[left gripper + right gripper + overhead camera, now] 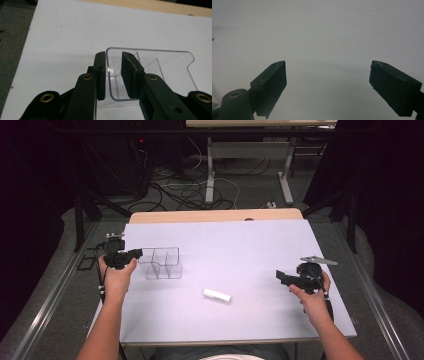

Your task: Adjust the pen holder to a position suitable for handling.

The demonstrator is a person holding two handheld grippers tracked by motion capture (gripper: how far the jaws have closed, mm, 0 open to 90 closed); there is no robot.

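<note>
A clear plastic divided container [162,263] stands on the left part of the white tabletop [240,250]. My left gripper [139,253] reaches its left end. In the left gripper view the jaws of this gripper [113,53] straddle the near wall of the container [150,57]. A gap shows between the wall and the right pad, so the jaws are open. A small white block [217,295] lies in front of the table's middle. My right gripper [280,276] hovers at the right of the table, and in its own view [328,63] it is wide open with nothing between the jaws.
A wooden strip [215,215] runs along the table's far edge. Beyond it lie cables on the floor and the legs of another table [210,170]. Metal rails [45,305] flank the table on both sides.
</note>
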